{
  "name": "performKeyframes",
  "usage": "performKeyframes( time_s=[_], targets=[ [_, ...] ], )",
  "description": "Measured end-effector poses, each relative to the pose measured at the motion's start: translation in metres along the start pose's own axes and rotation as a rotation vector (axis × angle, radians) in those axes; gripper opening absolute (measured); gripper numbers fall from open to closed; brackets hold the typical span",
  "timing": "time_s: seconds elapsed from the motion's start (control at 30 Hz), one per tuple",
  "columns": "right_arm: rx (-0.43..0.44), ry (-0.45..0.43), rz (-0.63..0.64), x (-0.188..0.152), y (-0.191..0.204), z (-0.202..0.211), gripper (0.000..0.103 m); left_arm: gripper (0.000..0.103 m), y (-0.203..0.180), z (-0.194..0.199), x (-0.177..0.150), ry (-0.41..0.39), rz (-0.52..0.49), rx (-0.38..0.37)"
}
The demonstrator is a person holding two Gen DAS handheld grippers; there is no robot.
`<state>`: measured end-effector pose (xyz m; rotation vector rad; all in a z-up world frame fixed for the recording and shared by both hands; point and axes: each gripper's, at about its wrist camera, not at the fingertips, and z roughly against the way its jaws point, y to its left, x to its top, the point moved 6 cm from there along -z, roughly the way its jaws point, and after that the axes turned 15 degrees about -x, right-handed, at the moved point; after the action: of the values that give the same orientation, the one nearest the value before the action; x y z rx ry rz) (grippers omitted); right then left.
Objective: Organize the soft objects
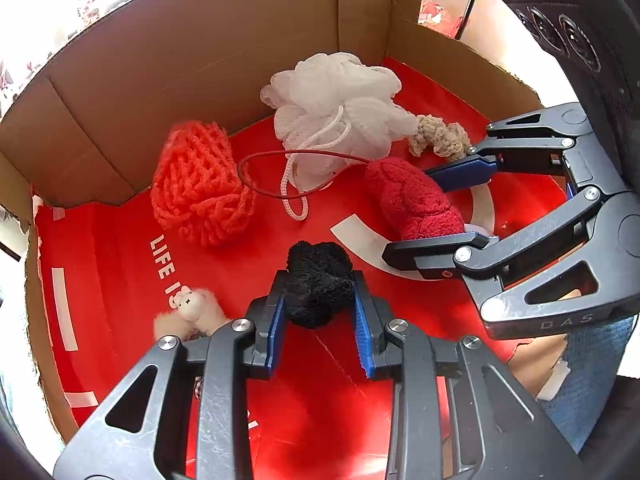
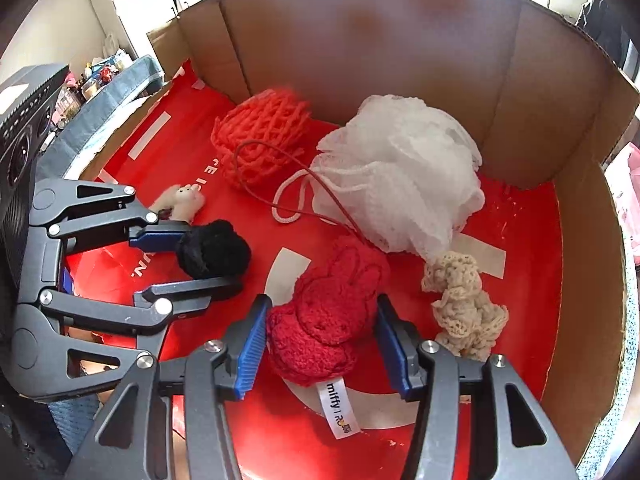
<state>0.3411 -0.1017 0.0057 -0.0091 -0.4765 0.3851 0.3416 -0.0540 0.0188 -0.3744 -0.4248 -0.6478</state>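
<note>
Cardboard box [image 1: 160,60] with a red printed liner [image 1: 320,420] on its floor, all the soft things inside it. Low centre of the left wrist view: left tool [image 1: 320,280], nearly closed, blue pads pressed into both flanks of a small black yarn ball [image 1: 316,300], so gripping it just above the liner. Low centre of the right wrist view: right tool [image 2: 323,300], roughly half open, straddling a red plush rabbit [image 2: 328,312] that lies flat on the liner with its white tag [image 2: 338,408] trailing toward the bottom of the frame. Long axis of the rabbit running from upper right to lower left, close to the line of the fingers, so pads set across its narrower width. Left-of-frame pad touching the plush, right-of-frame pad just beside it; impossible to tell whether either squeezes, since the plush looks undented. Clearly the nearer tool for the rabbit; the left one already occupied. Beyond, toward the top of the frame: orange yarn [image 2: 260,140] and a white mesh sponge [image 2: 400,168], its cord looped on the liner. Right of the rabbit, a beige crochet piece [image 2: 464,308], near but apart. Left, beside the other tool, a small cream plush [image 2: 184,200]. Likely next: either a firmer close on the rabbit or a straight retreat.
</note>
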Motion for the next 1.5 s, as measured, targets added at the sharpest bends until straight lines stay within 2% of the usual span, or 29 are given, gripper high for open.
performKeyframes(
  time_s=[0.2,0.3,0.47,0.73,0.83,1.1,1.2,1.3,1.5],
  targets=[
    [0.007,-0.004,-0.005,-0.002,-0.001,0.004,0.059,0.032,-0.005,0.0,-0.002,0.001,-0.001,0.004],
    [0.013,-0.012,-0.015,-0.002,-0.004,0.009,0.059,0.06,-0.007,0.001,-0.002,-0.009,0.0,0.004],
    [0.019,-0.04,-0.027,-0.001,-0.005,0.023,0.06,0.06,-0.006,0.012,0.0,-0.05,-0.013,0.008],
    [0.022,-0.125,-0.065,-0.003,-0.015,0.066,0.071,0.061,-0.014,0.045,-0.004,-0.12,-0.003,0.009],
    [0.016,-0.172,-0.084,-0.008,-0.018,0.09,0.077,0.069,-0.02,0.065,-0.008,-0.174,0.008,0.017],
    [-0.025,-0.325,-0.125,-0.036,-0.016,0.164,0.096,0.082,-0.05,0.128,-0.027,-0.378,0.015,0.047],
    [-0.05,-0.381,-0.136,-0.05,-0.012,0.19,0.101,0.093,-0.066,0.152,-0.036,-0.464,0.024,0.045],
    [-0.072,-0.434,-0.146,-0.067,-0.007,0.214,0.103,0.094,-0.081,0.171,-0.048,-0.548,0.037,0.039],
    [-0.141,-0.547,-0.176,-0.106,0.006,0.251,0.103,0.097,-0.105,0.197,-0.076,-0.656,0.052,0.062]
  ],
)
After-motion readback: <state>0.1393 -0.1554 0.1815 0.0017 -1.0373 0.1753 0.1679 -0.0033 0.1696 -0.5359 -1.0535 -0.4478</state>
